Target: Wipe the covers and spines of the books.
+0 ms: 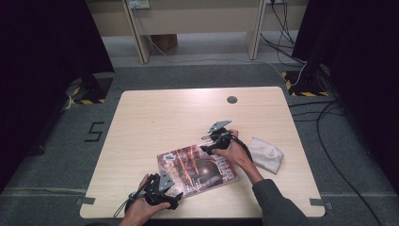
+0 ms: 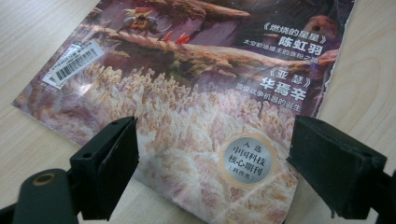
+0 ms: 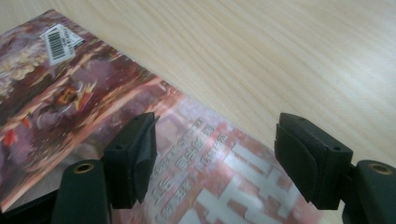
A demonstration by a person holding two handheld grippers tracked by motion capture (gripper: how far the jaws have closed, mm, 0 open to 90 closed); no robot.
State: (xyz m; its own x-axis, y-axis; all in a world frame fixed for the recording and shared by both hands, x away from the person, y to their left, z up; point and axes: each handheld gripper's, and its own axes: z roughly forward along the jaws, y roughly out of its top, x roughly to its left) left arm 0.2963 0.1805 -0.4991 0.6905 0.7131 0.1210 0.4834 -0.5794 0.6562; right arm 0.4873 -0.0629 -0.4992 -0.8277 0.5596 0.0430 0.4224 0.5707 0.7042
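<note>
A magazine (image 1: 197, 167) with a reddish illustrated cover lies flat on the wooden table (image 1: 164, 113), near the front. My left gripper (image 1: 175, 194) hovers at its near left corner, jaws open, with the cover (image 2: 187, 93) and its silver round sticker (image 2: 249, 160) showing between the pads. My right gripper (image 1: 205, 149) is over the magazine's far edge, jaws open above the cover (image 3: 93, 121), nothing pinched. A white barcode label (image 3: 58, 43) sits near one corner.
A crumpled white cloth (image 1: 266, 154) lies on the table just right of the right hand. A small round grommet hole (image 1: 232, 99) is near the table's far edge. Cables run over the floor at right.
</note>
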